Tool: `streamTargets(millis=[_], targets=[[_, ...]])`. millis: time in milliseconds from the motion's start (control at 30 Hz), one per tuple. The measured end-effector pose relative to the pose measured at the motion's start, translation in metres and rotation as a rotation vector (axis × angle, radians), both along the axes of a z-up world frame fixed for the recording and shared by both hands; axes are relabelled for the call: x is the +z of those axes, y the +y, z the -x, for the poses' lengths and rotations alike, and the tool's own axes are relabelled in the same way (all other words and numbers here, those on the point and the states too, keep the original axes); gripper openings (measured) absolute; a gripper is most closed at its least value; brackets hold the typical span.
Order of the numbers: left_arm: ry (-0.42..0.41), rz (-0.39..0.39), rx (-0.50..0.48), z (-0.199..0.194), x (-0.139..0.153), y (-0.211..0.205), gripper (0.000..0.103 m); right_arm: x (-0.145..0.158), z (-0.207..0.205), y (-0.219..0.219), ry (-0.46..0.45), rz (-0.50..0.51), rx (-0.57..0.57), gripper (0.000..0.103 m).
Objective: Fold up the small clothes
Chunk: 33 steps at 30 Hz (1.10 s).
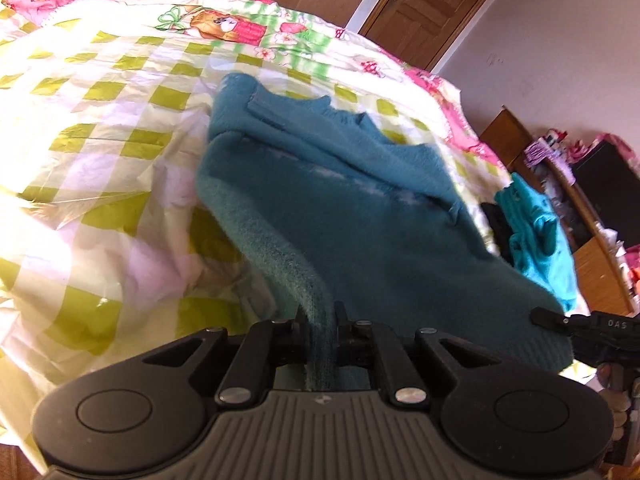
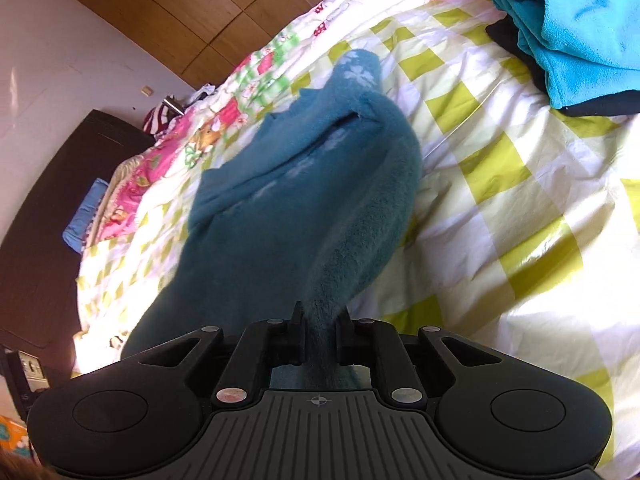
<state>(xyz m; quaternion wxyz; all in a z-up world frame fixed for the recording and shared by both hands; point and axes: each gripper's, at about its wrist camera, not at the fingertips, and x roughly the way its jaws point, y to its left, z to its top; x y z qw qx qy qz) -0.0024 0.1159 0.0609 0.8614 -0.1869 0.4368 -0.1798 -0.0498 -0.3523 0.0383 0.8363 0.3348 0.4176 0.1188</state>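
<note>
though pinched at its edge in both jaws — fuzzy teal garment (image 1: 360,216), pale-flowered, half folded over checked bedspread (image 1: 120,120)

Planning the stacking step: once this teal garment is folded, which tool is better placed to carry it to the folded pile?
Probably the right tool: the folded pile lies on its side of the teal garment. The left tool grips the edge farther from the pile.

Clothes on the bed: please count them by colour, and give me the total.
Dark teal: 1, the fleece garment gripped by both grippers' jaws
Bright turquoise: 1, folded garment on the pile
Black: 1, black garment lying under the turquoise one
Total: 3 that I can tell apart; the pile may hide more.
</note>
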Motion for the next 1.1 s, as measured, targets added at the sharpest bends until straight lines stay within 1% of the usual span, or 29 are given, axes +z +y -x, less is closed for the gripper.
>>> streamTargets(millis=[67, 100, 200, 233, 300, 367, 467, 533, 600, 667, 733, 800, 867, 900, 933, 967, 1033, 1067, 1100], targets=[[-0.025, 0.052, -0.008, -0.012, 0.01, -0.001, 0.022, 0.012, 0.0, -0.002, -0.026, -0.066, -0.013, 0.013], [-0.051, 0.075, -0.016, -0.022, 0.018, -0.002, 0.022, 0.018, -0.003, -0.003, -0.042, -0.092, -0.02, 0.013], [-0.116, 0.143, 0.007, -0.063, 0.036, 0.0, 0.022, 0.038, -0.025, -0.008, -0.127, -0.169, -0.044, 0.012], [-0.136, 0.165, 0.022, -0.079, 0.041, 0.003, 0.022, 0.043, -0.038, -0.009, -0.155, -0.181, -0.058, 0.012], [-0.176, 0.183, 0.062, -0.112, 0.046, 0.006, 0.022, 0.049, -0.069, -0.013, -0.183, -0.201, -0.086, 0.012], [-0.189, 0.2, 0.108, -0.146, 0.045, 0.01, 0.022, 0.053, -0.106, -0.014, -0.21, -0.211, -0.11, 0.012], [-0.163, 0.203, 0.225, -0.208, 0.024, 0.018, 0.022, 0.049, -0.17, -0.016, -0.21, -0.205, -0.17, 0.012], [-0.133, 0.189, 0.299, -0.243, -0.001, 0.024, 0.022, 0.038, -0.21, -0.017, -0.191, -0.188, -0.224, 0.012], [-0.102, 0.153, 0.347, -0.274, -0.028, 0.025, 0.023, 0.016, -0.251, -0.018, -0.163, -0.17, -0.282, 0.012], [-0.07, 0.08, 0.349, -0.297, -0.052, 0.022, 0.026, -0.008, -0.286, -0.02, -0.135, -0.158, -0.335, 0.012], [-0.035, 0.065, 0.346, -0.311, -0.073, 0.018, 0.027, -0.035, -0.311, -0.022, -0.099, -0.124, -0.382, 0.016], [-0.043, 0.061, 0.344, -0.314, -0.078, 0.017, 0.029, -0.054, -0.322, -0.024, -0.065, -0.086, -0.401, 0.017], [-0.045, 0.091, 0.35, -0.313, -0.075, 0.02, 0.031, -0.064, -0.319, -0.024, -0.08, -0.064, -0.391, 0.018], [-0.05, 0.115, 0.358, -0.308, -0.071, 0.023, 0.032, -0.064, -0.313, -0.023, -0.1, -0.038, -0.381, 0.018], [-0.062, 0.124, 0.366, -0.304, -0.068, 0.025, 0.033, -0.063, -0.308, -0.023, -0.119, -0.019, -0.369, 0.02], [-0.074, 0.119, 0.367, -0.3, -0.064, 0.025, 0.034, -0.059, -0.302, -0.023, -0.142, 0.003, -0.359, 0.023], [-0.097, 0.087, 0.359, -0.292, -0.055, 0.022, 0.035, -0.044, -0.289, -0.021, -0.207, 0.068, -0.344, 0.034], [-0.103, 0.072, 0.359, -0.29, -0.053, 0.021, 0.036, -0.034, -0.282, -0.019, -0.245, 0.109, -0.341, 0.038], [-0.107, 0.055, 0.368, -0.288, -0.05, 0.021, 0.036, -0.026, -0.279, -0.017, -0.279, 0.145, -0.338, 0.047]])
